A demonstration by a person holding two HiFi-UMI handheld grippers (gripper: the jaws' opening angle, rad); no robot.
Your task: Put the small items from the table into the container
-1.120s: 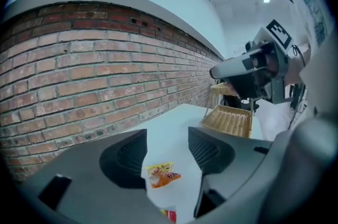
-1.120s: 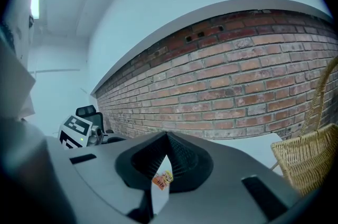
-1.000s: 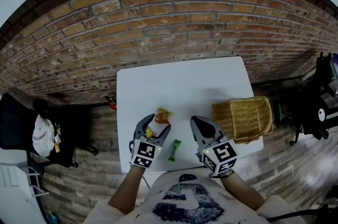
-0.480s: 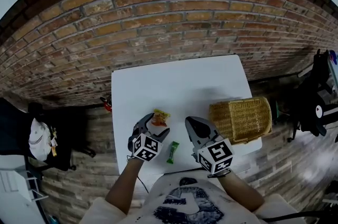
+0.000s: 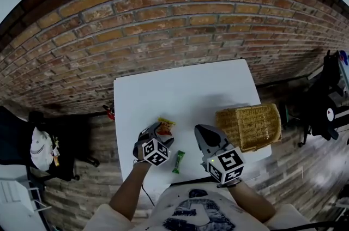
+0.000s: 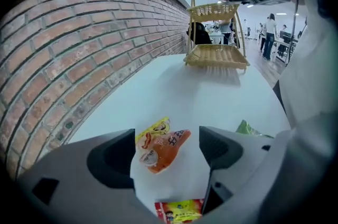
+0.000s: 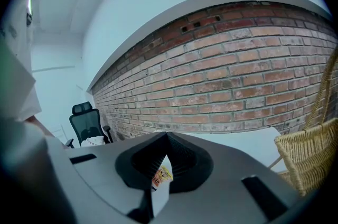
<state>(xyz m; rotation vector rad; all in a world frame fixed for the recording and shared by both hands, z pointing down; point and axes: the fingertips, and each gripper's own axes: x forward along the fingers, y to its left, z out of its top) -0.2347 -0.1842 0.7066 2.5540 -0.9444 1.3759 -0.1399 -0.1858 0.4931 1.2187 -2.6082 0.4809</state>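
Note:
An orange and yellow snack packet (image 5: 164, 125) lies on the white table (image 5: 185, 88). My left gripper (image 5: 160, 135) is tilted down over it, open wide. In the left gripper view the packet (image 6: 158, 149) lies between the two pads of the left gripper (image 6: 166, 153), and neither pad touches it. A red and yellow packet (image 6: 179, 211) shows just under that gripper. A green packet (image 5: 179, 160) lies near the front edge, between my grippers. The wicker basket (image 5: 248, 125) stands at the right. My right gripper (image 5: 204, 134) hovers beside it, shut and empty.
A brick wall (image 5: 174, 23) rises behind the table. A black office chair (image 5: 32, 143) stands on the floor at the left, dark equipment (image 5: 332, 99) at the right. A small red thing (image 5: 110, 111) hangs at the table's left edge.
My left gripper has sunk toward the table and rolled, and its jaws now straddle the orange packet. Its jaws have widened. The right gripper has stayed put.

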